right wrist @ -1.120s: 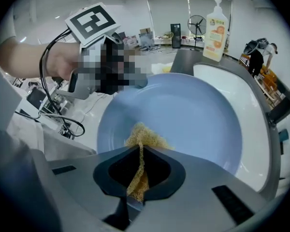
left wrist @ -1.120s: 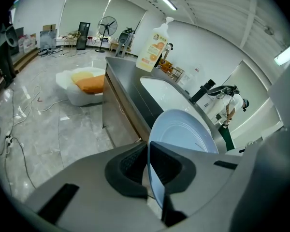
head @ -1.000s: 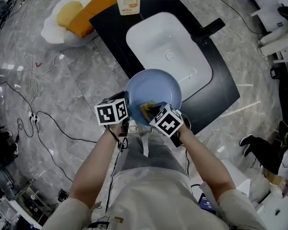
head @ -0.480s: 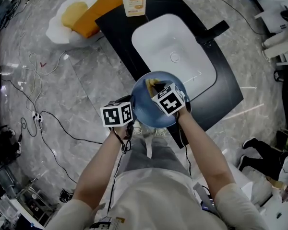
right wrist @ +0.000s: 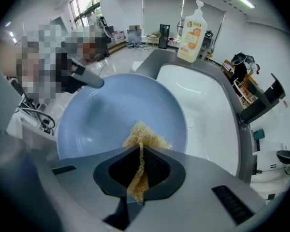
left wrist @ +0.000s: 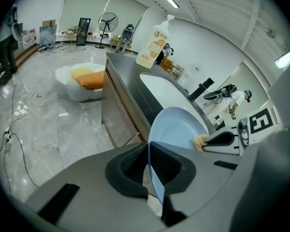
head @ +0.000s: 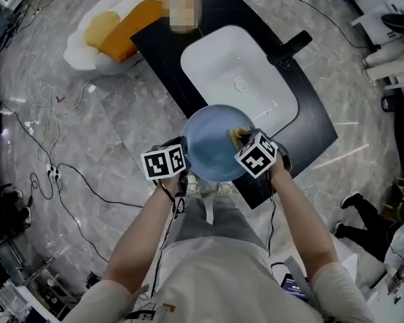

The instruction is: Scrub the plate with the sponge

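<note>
The left gripper (left wrist: 149,170) is pinching only the near-left rim of the plate (head: 212,143), so hard rubbing is risking levering it loose by the sink (head: 215,56). The right gripper (right wrist: 139,170) is clamping the sponge (right wrist: 144,135), pressing it against the plate's right side

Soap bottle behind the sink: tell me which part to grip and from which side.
Grip the soap bottle around its broad body, below the pump, with a level approach. It stands upright at the far end of the sink, on the dark counter, so coming in from the sink side looks easiest. The narrow pump head would probably slip or depress.
</note>
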A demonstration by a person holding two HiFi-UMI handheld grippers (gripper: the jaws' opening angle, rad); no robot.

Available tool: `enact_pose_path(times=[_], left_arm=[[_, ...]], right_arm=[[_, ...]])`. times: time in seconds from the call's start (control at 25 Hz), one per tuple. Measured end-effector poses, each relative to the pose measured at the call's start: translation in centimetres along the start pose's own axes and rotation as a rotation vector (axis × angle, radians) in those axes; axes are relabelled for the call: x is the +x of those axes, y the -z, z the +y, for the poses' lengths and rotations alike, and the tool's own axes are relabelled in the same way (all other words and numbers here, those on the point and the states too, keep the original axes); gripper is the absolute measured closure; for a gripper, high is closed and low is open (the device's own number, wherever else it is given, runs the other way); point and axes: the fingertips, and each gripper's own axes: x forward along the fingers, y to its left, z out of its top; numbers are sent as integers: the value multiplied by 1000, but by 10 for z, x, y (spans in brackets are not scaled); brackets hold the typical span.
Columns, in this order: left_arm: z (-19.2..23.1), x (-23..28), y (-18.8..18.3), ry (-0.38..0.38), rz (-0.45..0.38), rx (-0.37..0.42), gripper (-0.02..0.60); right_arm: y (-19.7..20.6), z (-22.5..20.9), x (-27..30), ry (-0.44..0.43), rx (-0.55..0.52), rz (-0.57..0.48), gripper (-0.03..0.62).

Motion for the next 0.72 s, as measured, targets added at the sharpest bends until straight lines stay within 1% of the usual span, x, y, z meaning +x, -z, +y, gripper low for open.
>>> enact_pose_path(times=[0.16,0.28,0.36,0.44,0.56,0.72], left_arm=[[-2,0,1,-2,8,24,554],[-3,-2,3,5,13,31,554],[-2,-4,6,5,17,36,554],[0,-6,9,8,21,34,554],[1,-7,13,22,32,14,554],[0,-10,19,33,45,12,554]], right_arm=[[11,54,-5,-132,-65,9,549],[4,97,-4,-213,-104,-9,549],[-9,121,-1,-268,-90,-44,548],[-25,134,3,-308,-66,-83,549],[-50,133,11,-321,-48,-135,549],[-80,114,20,-264,-70,-159,548]])
